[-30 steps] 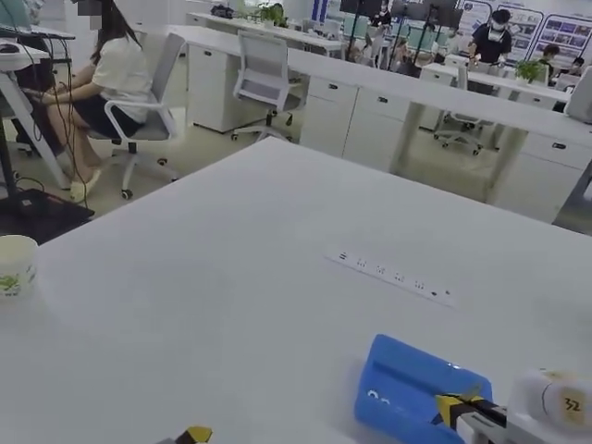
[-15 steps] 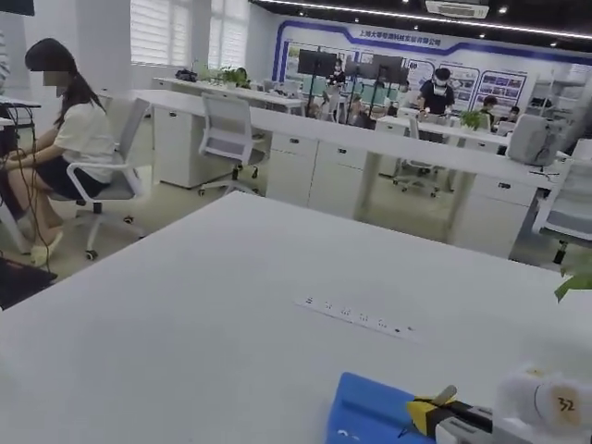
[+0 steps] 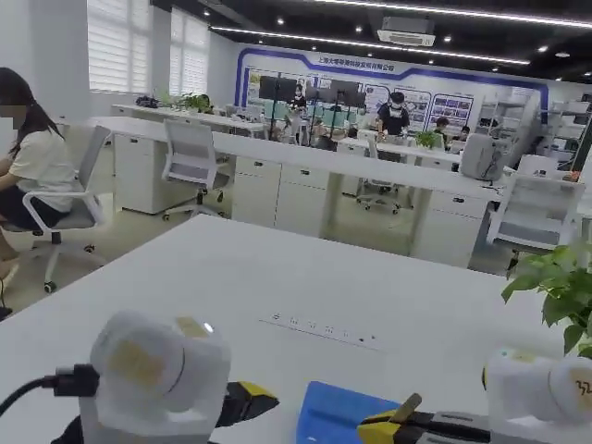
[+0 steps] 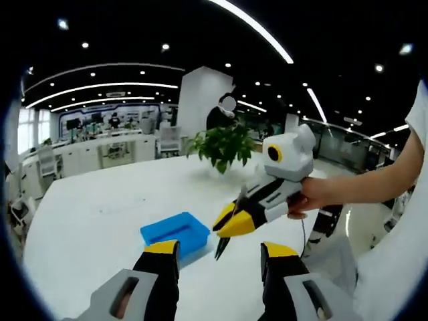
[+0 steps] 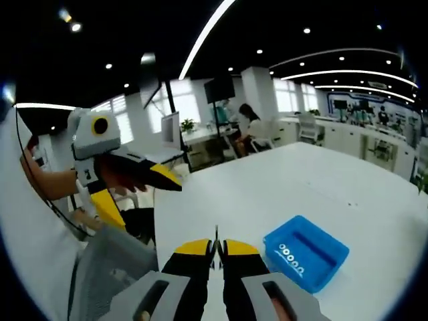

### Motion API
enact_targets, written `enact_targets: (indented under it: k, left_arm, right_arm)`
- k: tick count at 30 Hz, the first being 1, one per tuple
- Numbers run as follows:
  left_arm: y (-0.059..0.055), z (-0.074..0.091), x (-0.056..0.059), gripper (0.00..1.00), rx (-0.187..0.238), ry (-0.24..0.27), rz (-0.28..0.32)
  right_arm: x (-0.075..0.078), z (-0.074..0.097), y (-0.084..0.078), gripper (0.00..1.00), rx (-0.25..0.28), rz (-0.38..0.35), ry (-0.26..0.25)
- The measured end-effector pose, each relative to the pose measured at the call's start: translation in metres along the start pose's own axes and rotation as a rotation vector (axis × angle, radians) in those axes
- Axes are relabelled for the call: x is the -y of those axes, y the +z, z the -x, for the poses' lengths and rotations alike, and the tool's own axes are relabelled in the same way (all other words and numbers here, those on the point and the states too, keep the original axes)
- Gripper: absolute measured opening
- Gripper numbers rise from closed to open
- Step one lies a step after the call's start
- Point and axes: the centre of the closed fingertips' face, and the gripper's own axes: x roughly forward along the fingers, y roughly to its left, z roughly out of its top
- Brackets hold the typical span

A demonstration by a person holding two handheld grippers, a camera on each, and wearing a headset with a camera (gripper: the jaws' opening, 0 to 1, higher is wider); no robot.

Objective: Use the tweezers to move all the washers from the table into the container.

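Observation:
A blue container lies on the white table, with a row of small pale washers inside it near one wall. My right gripper is shut on thin metal tweezers, which point forward above the table, left of the container. In the head view the right gripper and tweezers hover at the container's right edge. My left gripper is open with nothing between its jaws, held just in front of the container. It shows at lower left in the head view.
A flush power strip sits in the table beyond the container. A green plant stands at the table's right side. A person on an office chair sits off the left edge. Desks and chairs fill the room behind.
The head camera has tilted up, showing more of the room. Both grippers have risen; the left one has come into the head view at lower left.

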Motion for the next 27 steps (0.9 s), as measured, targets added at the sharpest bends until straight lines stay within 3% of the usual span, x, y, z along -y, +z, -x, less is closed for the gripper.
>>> enact_targets:
  k: [2, 4, 5, 7, 9, 13, 16, 17, 21, 24, 27]
  left_arm:
    - [0.010, -0.003, 0.010, 0.43, 0.016, -0.057, 0.024]
    - [0.017, -0.005, 0.019, 0.40, 0.036, -0.121, 0.080]
    - [0.016, -0.004, 0.022, 0.39, 0.024, -0.155, 0.096]
    - [0.015, -0.002, 0.022, 0.34, 0.015, -0.166, 0.077]
    - [0.009, -0.001, 0.026, 0.29, -0.024, -0.200, 0.053]
    - [0.001, -0.004, 0.029, 0.25, -0.061, -0.226, 0.047]
    - [-0.007, -0.009, 0.032, 0.17, -0.087, -0.247, 0.019]
    - [-0.006, -0.010, 0.030, 0.14, -0.071, -0.243, 0.016]
    - [-0.010, -0.014, 0.029, 0.08, -0.070, -0.242, 0.019]
    - [-0.013, -0.014, 0.030, 0.02, -0.055, -0.247, -0.011]
    - [-0.015, -0.013, 0.030, 0.01, -0.063, -0.257, 0.019]
  right_arm:
    - [-0.019, -0.004, -0.009, 0.03, -0.061, 0.027, 0.059]
    - [-0.034, -0.010, -0.002, 0.03, -0.015, 0.061, 0.098]
    - [-0.040, -0.012, 0.000, 0.03, -0.007, 0.056, 0.122]
    - [-0.049, -0.014, -0.001, 0.03, -0.032, 0.005, 0.167]
    - [-0.051, -0.017, 0.002, 0.03, -0.039, 0.011, 0.185]
    - [-0.062, -0.020, 0.005, 0.03, -0.054, 0.099, 0.226]
    - [-0.064, -0.024, 0.003, 0.03, -0.076, 0.096, 0.237]
    - [-0.065, -0.024, 0.000, 0.03, -0.090, 0.092, 0.237]
    - [-0.067, -0.025, -0.007, 0.03, -0.092, 0.113, 0.244]
    - [-0.062, -0.026, -0.011, 0.03, -0.099, 0.075, 0.234]
    - [-0.064, -0.026, -0.012, 0.03, -0.100, 0.064, 0.245]
